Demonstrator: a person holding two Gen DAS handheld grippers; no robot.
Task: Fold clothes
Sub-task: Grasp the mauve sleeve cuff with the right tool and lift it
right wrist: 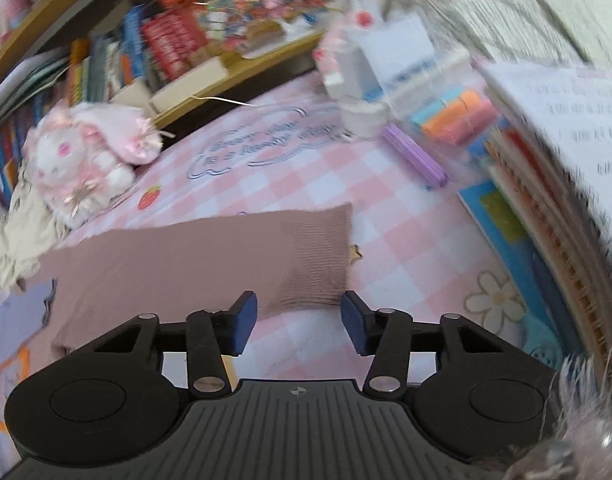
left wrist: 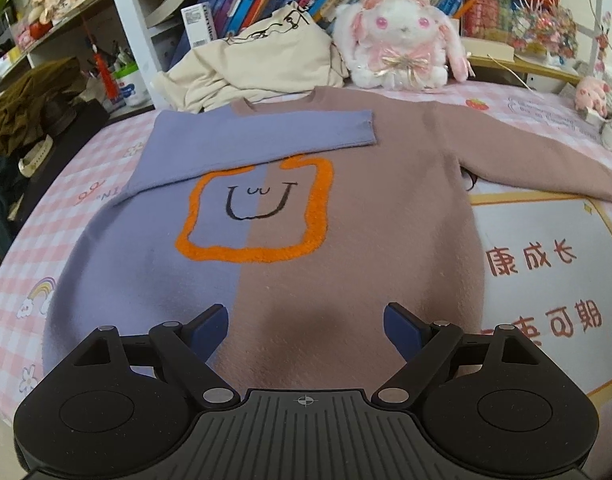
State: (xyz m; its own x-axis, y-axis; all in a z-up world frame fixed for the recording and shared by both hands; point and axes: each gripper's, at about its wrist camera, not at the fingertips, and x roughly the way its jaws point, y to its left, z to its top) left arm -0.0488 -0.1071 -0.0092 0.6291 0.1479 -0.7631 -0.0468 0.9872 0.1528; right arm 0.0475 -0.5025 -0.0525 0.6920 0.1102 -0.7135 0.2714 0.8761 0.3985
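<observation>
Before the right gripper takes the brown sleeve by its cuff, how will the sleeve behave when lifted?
The brown sleeve will probably go limp and hang down, since the sweater lies soft and flat on the bed. Its fuzzy knit likely resists slipping. The ribbed cuff looks thicker, so it may give the open jaws of the right gripper a firmer hold.

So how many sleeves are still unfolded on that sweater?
1. The brown sleeve still lies stretched out to the right on the bed, its cuff just ahead of the right gripper. The purple sleeve is already folded across the chest.
</observation>
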